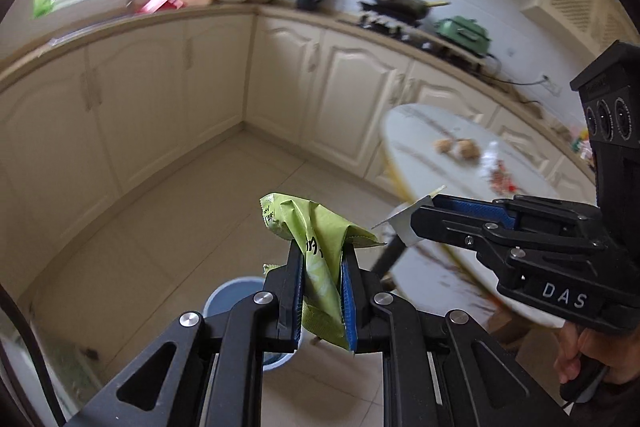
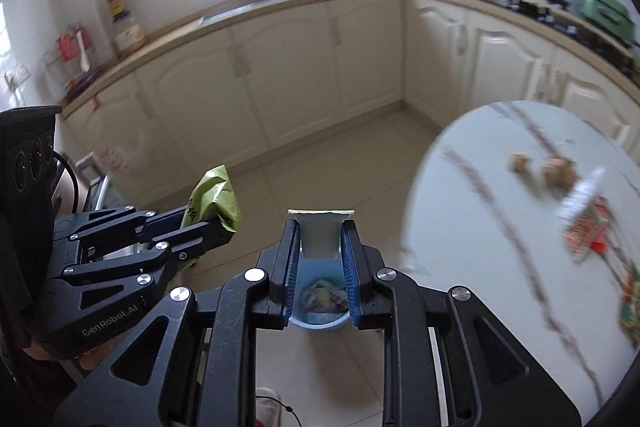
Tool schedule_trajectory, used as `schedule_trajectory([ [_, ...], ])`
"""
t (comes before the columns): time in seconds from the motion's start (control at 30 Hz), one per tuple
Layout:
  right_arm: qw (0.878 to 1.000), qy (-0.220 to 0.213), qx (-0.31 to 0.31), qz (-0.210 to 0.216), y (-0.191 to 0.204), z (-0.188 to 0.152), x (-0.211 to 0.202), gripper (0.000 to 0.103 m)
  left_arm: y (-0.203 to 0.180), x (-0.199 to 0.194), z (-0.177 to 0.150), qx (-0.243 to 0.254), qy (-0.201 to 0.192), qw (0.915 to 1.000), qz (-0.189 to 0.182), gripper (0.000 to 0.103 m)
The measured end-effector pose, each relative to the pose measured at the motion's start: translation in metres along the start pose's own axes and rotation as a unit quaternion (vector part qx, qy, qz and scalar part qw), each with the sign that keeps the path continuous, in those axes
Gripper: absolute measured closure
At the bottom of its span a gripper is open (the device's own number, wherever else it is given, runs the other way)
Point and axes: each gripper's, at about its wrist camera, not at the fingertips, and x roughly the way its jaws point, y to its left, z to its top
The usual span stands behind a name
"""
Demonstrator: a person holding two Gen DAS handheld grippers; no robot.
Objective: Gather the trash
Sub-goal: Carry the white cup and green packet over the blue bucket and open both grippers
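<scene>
- Left tongs [image 1: 321, 267]: closed on a green wrapper [image 1: 320, 247]. The wrapper is crumpled, pinched across its middle between the blue pads; its long axis runs roughly along the fingers, one end sticking out past the tips, the other hanging back toward the hinge.
- Right tongs [image 2: 320, 247]: closed on a small white cup [image 2: 320, 233]. It is clamped by its tapered side walls at the fingertips, the wide rim facing away from the camera.
- Both tongs point downward over the floor, side by side; each shows in the other's view, near but apart.
- Bin [image 2: 318, 311]: blue, round, open-topped, standing on the floor. In the right wrist view it lies straight below and between the right fingers, just behind the cup, with crumpled paper already inside.
- In the left wrist view the bin [image 1: 236, 293] sits below and a little left of the left tongs, mostly hidden by the fingers.
- Judgement: the right tongs are the better lined up over the bin mouth; the cup looks ready to drop once they part. The left tongs probably need a short shift toward the bin first.
- Risk, judged: the light wrapper may cling to a pad or drift past the rim.
- Surface [image 2: 500, 227]: round, white marble, to the right of both tongs. More scraps [image 2: 584, 227] lie on it, blurred; I cannot tell what they are. Task judged partway done.
</scene>
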Motion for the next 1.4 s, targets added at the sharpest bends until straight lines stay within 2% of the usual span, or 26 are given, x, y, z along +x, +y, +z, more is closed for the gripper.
schedule_trajectory([
  [0.13, 0.998, 0.057, -0.018, 0.018, 0.027, -0.007, 0.078, 0.083, 0.047, 0.025, -0.024, -0.043, 0.044, 0.9981, 0.004, 0.091],
  [0.3, 0.99, 0.136, -0.016, 0.023, 0.026, -0.029, 0.178, 0.083, 0.088, 0.079, -0.062, -0.08, 0.119, 0.9897, 0.006, 0.091],
  [0.53, 0.98, 0.197, 0.01, 0.023, -0.001, -0.055, 0.263, 0.082, 0.119, 0.14, -0.094, -0.106, 0.192, 0.9756, 0.005, 0.09],
  [0.6, 0.979, 0.204, 0.018, 0.018, -0.011, -0.059, 0.275, 0.075, 0.126, 0.153, -0.1, -0.108, 0.208, 0.9721, 0.006, 0.089],
  [0.67, 0.978, 0.207, 0.025, 0.013, -0.018, -0.061, 0.281, 0.066, 0.133, 0.163, -0.104, -0.115, 0.221, 0.9684, 0.008, 0.086],
  [0.8, 0.977, 0.211, 0.035, 0.011, -0.036, -0.066, 0.285, 0.061, 0.14, 0.18, -0.101, -0.122, 0.242, 0.9624, 0.022, 0.077],
  [0.87, 0.977, 0.21, 0.038, 0.009, -0.042, -0.065, 0.284, 0.06, 0.145, 0.187, -0.096, -0.13, 0.246, 0.9603, 0.019, 0.064],
  [0.9, 0.977, 0.209, 0.04, 0.008, -0.043, -0.064, 0.283, 0.06, 0.143, 0.187, -0.091, -0.133, 0.245, 0.9602, 0.02, 0.052],
  [0.93, 0.977, 0.207, 0.043, 0.009, -0.044, -0.064, 0.281, 0.059, 0.142, 0.188, -0.089, -0.134, 0.244, 0.9602, 0.019, 0.047],
  [1.0, 0.979, 0.201, 0.043, 0.008, -0.045, -0.061, 0.274, 0.059, 0.133, 0.201, -0.076, -0.14, 0.242, 0.9599, 0.021, 0.047],
  [1.07, 0.979, 0.197, 0.044, 0.009, -0.043, -0.06, 0.27, 0.059, 0.132, 0.197, -0.077, -0.146, 0.242, 0.9588, 0.028, 0.046],
  [1.2, 0.982, 0.186, 0.041, 0.013, -0.035, -0.054, 0.251, 0.057, 0.118, 0.166, -0.072, -0.158, 0.217, 0.9623, 0.045, 0.045],
  [1.4, 0.988, 0.15, 0.017, 0.017, -0.003, -0.041, 0.203, 0.047, 0.098, 0.08, -0.069, -0.161, 0.152, 0.9698, 0.103, 0.039],
])
